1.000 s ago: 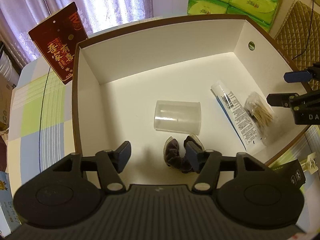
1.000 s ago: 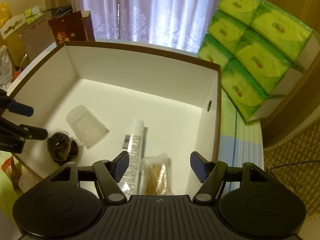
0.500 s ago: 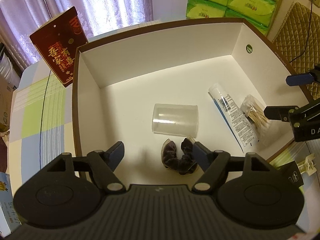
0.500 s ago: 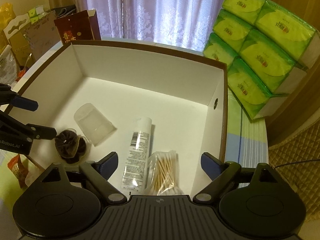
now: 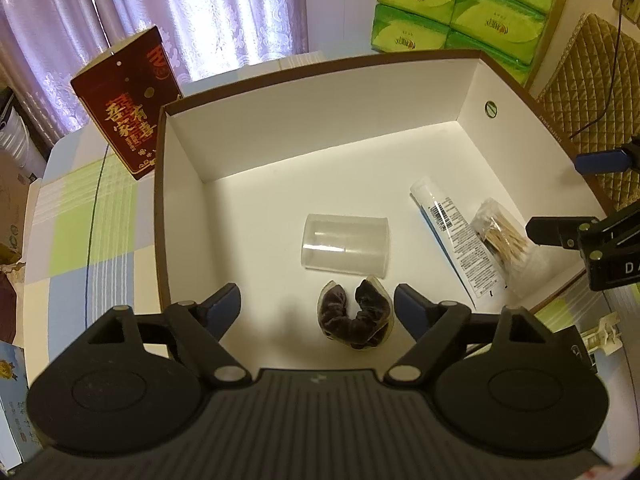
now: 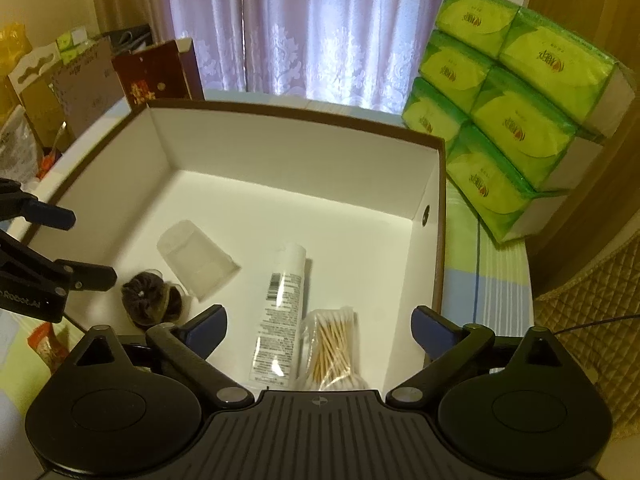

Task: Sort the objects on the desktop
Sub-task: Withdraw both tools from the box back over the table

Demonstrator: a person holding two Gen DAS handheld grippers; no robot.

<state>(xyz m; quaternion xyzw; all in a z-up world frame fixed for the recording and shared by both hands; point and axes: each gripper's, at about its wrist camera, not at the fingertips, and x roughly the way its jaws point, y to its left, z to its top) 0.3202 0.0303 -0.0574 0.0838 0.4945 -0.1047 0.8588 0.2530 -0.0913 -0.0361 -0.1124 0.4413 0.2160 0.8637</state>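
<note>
Box (image 5: 320, 128) on the checked tablecloth (image 5: 92, 216) holding a clear cup (image 5: 346, 246) on its side, dark scrunchie (image 5: 356, 316), tube (image 5: 456, 236), bag of cotton swabs (image 6: 334, 344), left gripper (image 5: 318, 308) fingers spread above the scrunchie, right gripper (image 6: 318, 328) fingers spread above tube and swabs, both empty

Dim, warm indoor light, brightest through the curtains (image 6: 320, 28) behind. Glowing white on the box (image 5: 320, 152) floor, soft shadows along its walls. Slight glare on the tube (image 6: 280, 364). Strong fisheye bending and dark corners. Mild softness and grain, blur toward edges.
</note>
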